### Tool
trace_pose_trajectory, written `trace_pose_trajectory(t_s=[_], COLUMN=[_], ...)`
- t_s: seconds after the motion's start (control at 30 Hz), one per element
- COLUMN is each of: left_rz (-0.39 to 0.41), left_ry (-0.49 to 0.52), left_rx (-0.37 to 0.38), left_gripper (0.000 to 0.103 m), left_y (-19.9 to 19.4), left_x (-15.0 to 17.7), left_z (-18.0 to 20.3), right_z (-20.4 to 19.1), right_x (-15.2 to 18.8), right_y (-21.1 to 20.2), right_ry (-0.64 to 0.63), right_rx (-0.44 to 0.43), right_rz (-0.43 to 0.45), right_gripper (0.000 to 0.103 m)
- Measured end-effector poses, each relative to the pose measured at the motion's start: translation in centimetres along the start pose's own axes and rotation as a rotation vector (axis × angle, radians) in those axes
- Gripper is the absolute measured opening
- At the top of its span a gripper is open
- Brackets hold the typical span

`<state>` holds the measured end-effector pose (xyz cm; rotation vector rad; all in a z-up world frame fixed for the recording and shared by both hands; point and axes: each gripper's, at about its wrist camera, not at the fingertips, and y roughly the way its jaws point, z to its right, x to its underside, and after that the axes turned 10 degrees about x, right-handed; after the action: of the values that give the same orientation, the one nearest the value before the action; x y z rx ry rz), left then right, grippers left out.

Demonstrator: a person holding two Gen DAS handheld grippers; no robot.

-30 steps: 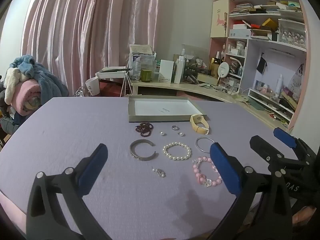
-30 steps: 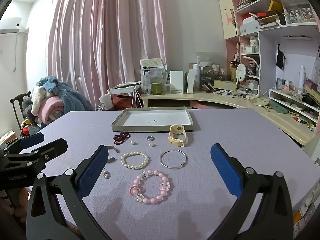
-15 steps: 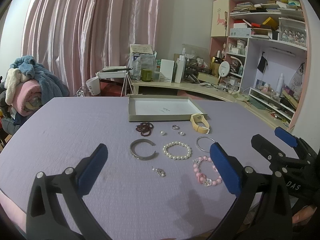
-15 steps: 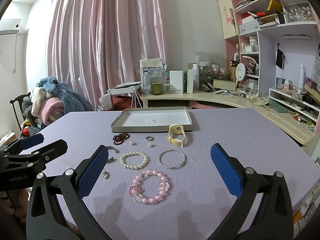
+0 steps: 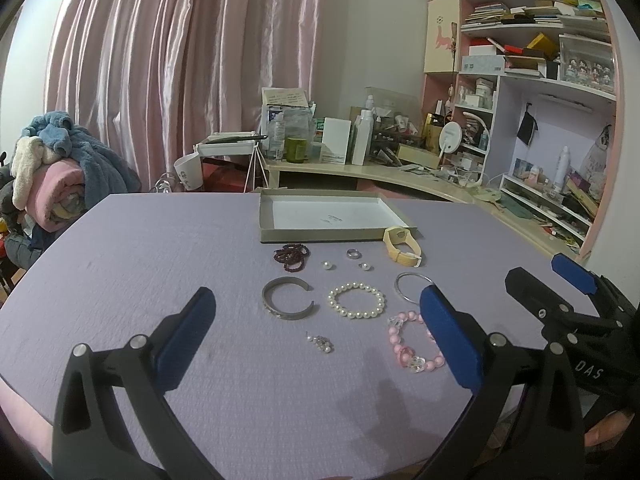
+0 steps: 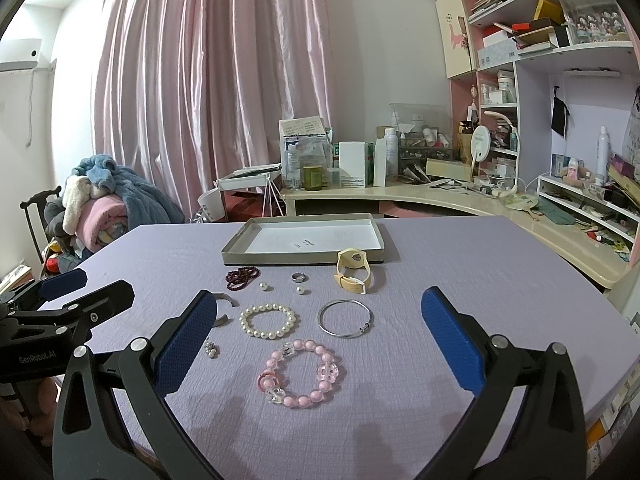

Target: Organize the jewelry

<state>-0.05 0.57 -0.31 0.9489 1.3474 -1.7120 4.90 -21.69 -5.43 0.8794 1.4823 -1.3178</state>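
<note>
The pink bead bracelet (image 6: 301, 372) lies flat on the counter (image 6: 460, 264), straight ahead of the right hand-held gripper (image 6: 320, 336), nearer than the left hand-held gripper (image 5: 316, 336). Both are held wide and empty. The tray (image 6: 236, 246) is seen beyond, with nothing yet in it.

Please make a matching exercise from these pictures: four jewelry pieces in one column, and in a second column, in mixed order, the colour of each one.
Things:
1. beaded bracelet nearest the right gripper
2. pearl bracelet
3. watch
4. small bead bracelet by the tray's left corner

Colours:
A. dark red
B. pale yellow
C. pink
D. white

Pairs: 1-C, 2-D, 3-B, 4-A

All four lie on the purple table, outside the tray.
</note>
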Motion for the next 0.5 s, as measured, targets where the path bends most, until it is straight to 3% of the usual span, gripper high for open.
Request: trace_pose_trajectory(t_s=[0.5], left_rz=[-0.003], left_ry=[-0.001], left_rx=[-0.007], left_gripper=[0.101], left_y=[0.64], left_x=[0.44], left_z=[-0.5], right_z=[0.03], right_x=[0.09], right_y=[0.08], right_ry=[0.002], right_rx=[0.0], right_rz=[0.0], right_gripper=[0.102])
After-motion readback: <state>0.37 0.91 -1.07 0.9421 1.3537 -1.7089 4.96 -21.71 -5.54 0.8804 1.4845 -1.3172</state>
